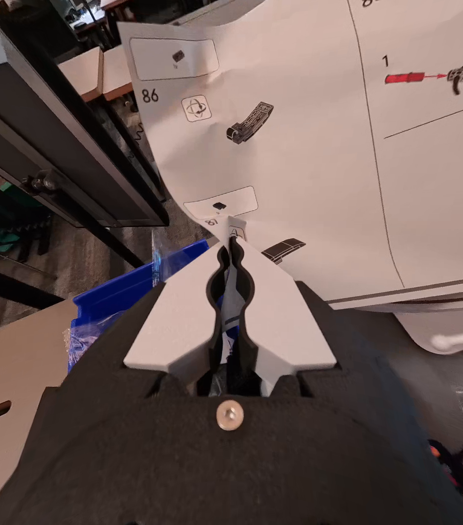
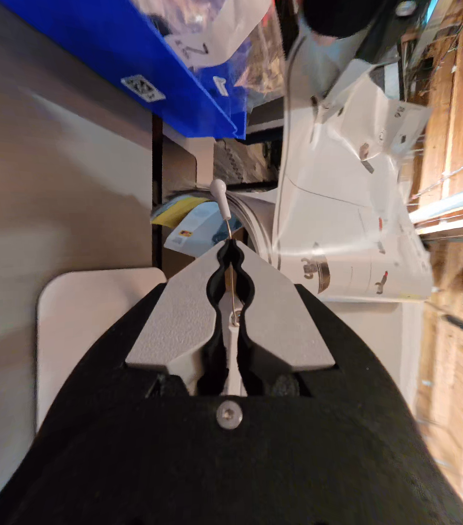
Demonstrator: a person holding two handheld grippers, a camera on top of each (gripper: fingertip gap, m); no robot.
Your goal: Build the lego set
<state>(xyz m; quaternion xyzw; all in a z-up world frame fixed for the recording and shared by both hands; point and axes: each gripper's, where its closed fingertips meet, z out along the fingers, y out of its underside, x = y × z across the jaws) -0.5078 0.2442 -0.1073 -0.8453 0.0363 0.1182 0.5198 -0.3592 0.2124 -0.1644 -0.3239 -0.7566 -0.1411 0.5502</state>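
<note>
meanwhile left gripper (image 1: 230,241) pinches the manual page (image 1: 295,159) upright.

Pale tabletop (image 1: 11,363), slotted near one edge. On it: a blue bin (image 1: 116,295) of plastic bags; an open instruction booklet (image 1: 324,170), partly lifted.

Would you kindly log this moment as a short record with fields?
left claw: shut on a page of the instruction booklet, lifting it
right claw: shut on a thin wire arm with a white tip
blue bin: holds clear bags of parts
booklet state: open, page curled, pinched at its lower edge
white stand: under the right claw
lego model: not clearly in view
</note>
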